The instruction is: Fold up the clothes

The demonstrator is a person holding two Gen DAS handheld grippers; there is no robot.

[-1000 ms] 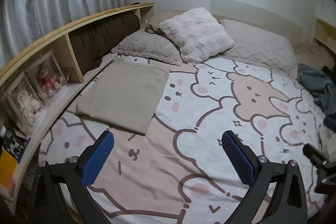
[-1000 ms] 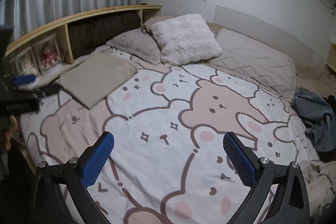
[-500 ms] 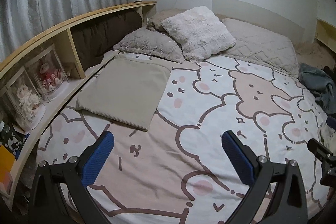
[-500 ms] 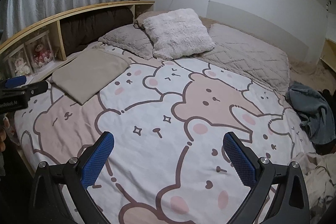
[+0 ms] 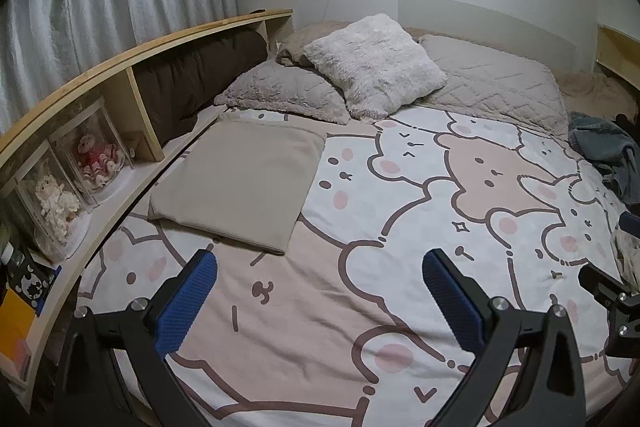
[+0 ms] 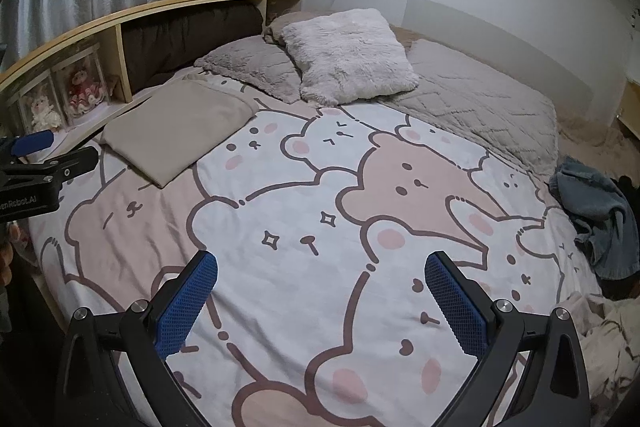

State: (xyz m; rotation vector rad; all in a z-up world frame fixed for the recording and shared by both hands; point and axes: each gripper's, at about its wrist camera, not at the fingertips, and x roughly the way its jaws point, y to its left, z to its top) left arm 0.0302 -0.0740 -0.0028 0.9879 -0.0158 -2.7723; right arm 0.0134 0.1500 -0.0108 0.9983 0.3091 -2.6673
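A folded beige garment [image 5: 240, 183] lies flat on the bear-print bed cover [image 5: 400, 227] near the left shelf; it also shows in the right wrist view [image 6: 176, 131]. A crumpled blue-grey garment [image 6: 600, 215] lies at the bed's right edge, also seen in the left wrist view [image 5: 608, 151]. A pale crumpled cloth [image 6: 600, 339] lies at the lower right. My left gripper [image 5: 320, 291] is open and empty above the cover. My right gripper [image 6: 320, 291] is open and empty above the bed's middle.
Grey pillows [image 5: 288, 95] and a fluffy white cushion [image 5: 376, 67] lie at the head. A wooden shelf [image 5: 132, 67] with boxed dolls [image 5: 96, 159] runs along the left. A quilted grey blanket [image 6: 480, 107] covers the far right.
Both grippers have drifted slightly; the views shifted a little over the bed. Both stay open and empty. The clothes have not moved.
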